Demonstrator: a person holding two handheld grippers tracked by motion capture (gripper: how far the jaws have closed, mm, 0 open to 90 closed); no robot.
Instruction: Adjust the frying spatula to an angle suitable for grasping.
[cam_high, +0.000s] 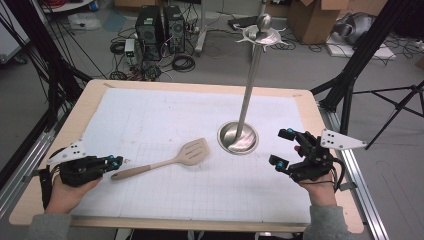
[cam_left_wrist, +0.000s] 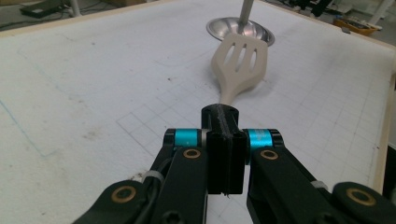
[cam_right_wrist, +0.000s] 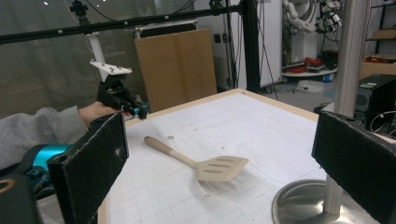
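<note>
Beige and slotted, the spatula (cam_high: 167, 161) lies flat on the tabletop (cam_high: 150, 115) beside the metal stand (cam_high: 239, 136). The left tool (cam_high: 117, 162) is closed just at its handle tip (nothing between the jaws, by the look of it); it should open and straddle the handle before squeezing. The right tool (cam_high: 281, 148) waits open.

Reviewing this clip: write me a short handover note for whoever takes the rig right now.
Left gripper: jaws shut with nothing between them, tips just short of the spatula's handle end.
Right gripper: jaws open, nothing between them, right of the stand's base.
Spatula: flat on the mat, slotted head toward the stand, no gripper on it.
Done: nothing gripped so far.
Left: probably open the left jaws, grip the handle, then lift; the hooks atop the stand may be the goal.
</note>
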